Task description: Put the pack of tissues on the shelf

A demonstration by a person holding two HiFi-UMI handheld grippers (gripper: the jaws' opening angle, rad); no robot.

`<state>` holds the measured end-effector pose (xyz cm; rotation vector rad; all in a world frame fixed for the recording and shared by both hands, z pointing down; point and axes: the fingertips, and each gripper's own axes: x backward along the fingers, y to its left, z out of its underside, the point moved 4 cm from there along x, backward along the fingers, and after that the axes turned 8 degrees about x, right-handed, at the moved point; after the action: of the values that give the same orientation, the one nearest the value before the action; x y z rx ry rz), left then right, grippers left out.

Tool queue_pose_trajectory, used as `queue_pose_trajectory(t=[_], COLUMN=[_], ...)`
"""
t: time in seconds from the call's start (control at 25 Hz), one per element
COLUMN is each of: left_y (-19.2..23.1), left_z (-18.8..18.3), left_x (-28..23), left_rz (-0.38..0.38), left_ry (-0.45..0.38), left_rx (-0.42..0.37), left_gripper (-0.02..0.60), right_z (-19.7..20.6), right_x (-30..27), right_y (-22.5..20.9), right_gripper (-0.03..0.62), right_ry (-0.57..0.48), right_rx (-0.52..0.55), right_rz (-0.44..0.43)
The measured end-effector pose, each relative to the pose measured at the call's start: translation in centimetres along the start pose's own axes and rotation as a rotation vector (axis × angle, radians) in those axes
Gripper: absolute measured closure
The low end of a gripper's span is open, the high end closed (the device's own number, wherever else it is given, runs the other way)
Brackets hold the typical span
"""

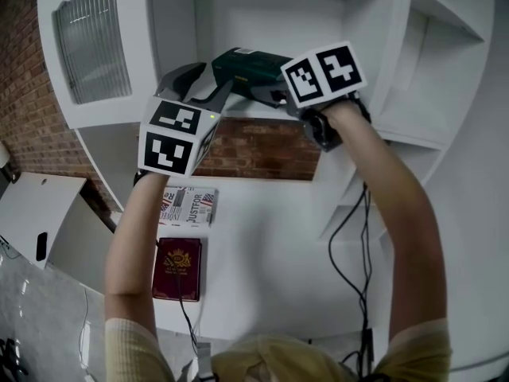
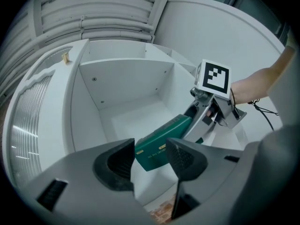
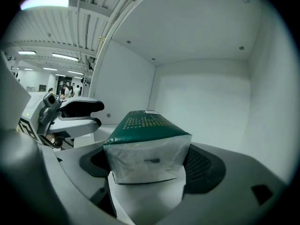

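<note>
A green pack of tissues (image 1: 242, 64) sits pinched between the jaws of the right gripper (image 1: 262, 79) inside an open compartment of a white shelf (image 1: 270, 14), seen from the head view. In the right gripper view, the pack (image 3: 145, 144) fills the gap of the right gripper (image 3: 147, 170), its clear-wrapped end facing the camera and its green top running toward the shelf's back wall (image 3: 201, 102). Whether the pack rests on the compartment floor cannot be made out.

The left gripper (image 1: 199, 86) hangs just beside the pack's free end, jaws spread and holding nothing. In the left gripper view, the pack (image 2: 161, 144) appears tilted beyond the spread jaws of the left gripper (image 2: 150, 161), its far end clamped in the right gripper (image 2: 199, 121), with the compartment (image 2: 126, 93) behind.

Below the shelf, a strip of brick wall (image 1: 262, 148) shows above a white desk (image 1: 270, 245). On the desk lie a dark red booklet (image 1: 177, 269) and, just behind it, a small printed packet (image 1: 188, 205). A black cable (image 1: 350, 237) trails down from the person's right arm.
</note>
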<state>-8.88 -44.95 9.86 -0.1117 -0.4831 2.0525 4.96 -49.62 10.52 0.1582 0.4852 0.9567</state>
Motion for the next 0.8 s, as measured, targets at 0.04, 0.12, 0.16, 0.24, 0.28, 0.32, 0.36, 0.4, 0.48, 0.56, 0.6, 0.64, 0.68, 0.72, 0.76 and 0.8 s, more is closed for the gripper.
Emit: queue_pose_trajectory(t=[0.04, 0.12, 0.16, 0.24, 0.28, 0.32, 0.36, 0.4, 0.48, 0.56, 0.6, 0.64, 0.68, 0.72, 0.76, 0.8], left_y=[-0.1, -0.1, -0.2, -0.2, -0.2, -0.2, -0.3, -0.3, -0.5, -0.4, -0.3, -0.3, -0.2, -0.1, 0.0, 0.1], left_z=[0.0, -0.1, -0.2, -0.5, -0.6, -0.7, -0.7, -0.7, -0.7, -0.7, -0.6, -0.6, -0.6, -0.6, -0.5, -0.5], left_x=[0.1, 0.2, 0.3, 0.6, 0.7, 0.9, 1.0, 1.1, 1.4, 1.8, 2.0, 2.1, 2.3, 2.4, 2.6, 2.7], left_rz=[0.002, 0.006, 0.008, 0.012, 0.013, 0.013, 0.014, 0.014, 0.015, 0.013, 0.012, 0.011, 0.011, 0.010, 0.009, 0.008], left_ry=[-0.002, -0.009, -0.013, -0.025, -0.030, -0.033, -0.034, -0.035, -0.037, -0.041, -0.043, -0.045, -0.046, -0.046, -0.046, -0.046], left_rx=[-0.003, -0.008, -0.009, -0.008, -0.007, -0.008, -0.009, -0.010, -0.011, -0.007, -0.003, 0.002, 0.006, 0.010, 0.013, 0.016], left_gripper=[0.385, 0.385, 0.385, 0.385, 0.385, 0.385, 0.385, 0.385, 0.385, 0.385, 0.385, 0.385, 0.385, 0.385, 0.385, 0.385], right_z=[0.0, -0.1, -0.1, -0.2, -0.2, -0.2, -0.2, -0.2, -0.1, -0.1, -0.1, -0.1, -0.2, -0.2, -0.3, -0.4], right_x=[0.0, 0.1, 0.1, 0.2, 0.2, 0.2, 0.2, 0.3, 0.4, 0.4, 0.4, 0.5, 0.5, 0.6, 0.6, 0.7], right_y=[0.1, 0.2, 0.2, 0.3, 0.2, 0.2, 0.1, 0.0, -0.1, -0.1, -0.1, -0.1, 0.0, 0.0, 0.1, 0.1], right_gripper=[0.174, 0.174, 0.174, 0.174, 0.174, 0.174, 0.174, 0.174, 0.172, 0.171, 0.171, 0.171, 0.171, 0.171, 0.171, 0.171], right_ry=[-0.004, -0.006, -0.006, -0.006, -0.008, -0.011, -0.014, -0.017, -0.022, -0.024, -0.024, -0.024, -0.023, -0.021, -0.019, -0.017], right_rx=[0.012, 0.028, 0.032, 0.033, 0.033, 0.035, 0.037, 0.041, 0.048, 0.051, 0.053, 0.056, 0.061, 0.068, 0.079, 0.090], right_rz=[0.013, 0.032, 0.037, 0.044, 0.049, 0.055, 0.062, 0.069, 0.080, 0.085, 0.087, 0.091, 0.097, 0.105, 0.114, 0.121])
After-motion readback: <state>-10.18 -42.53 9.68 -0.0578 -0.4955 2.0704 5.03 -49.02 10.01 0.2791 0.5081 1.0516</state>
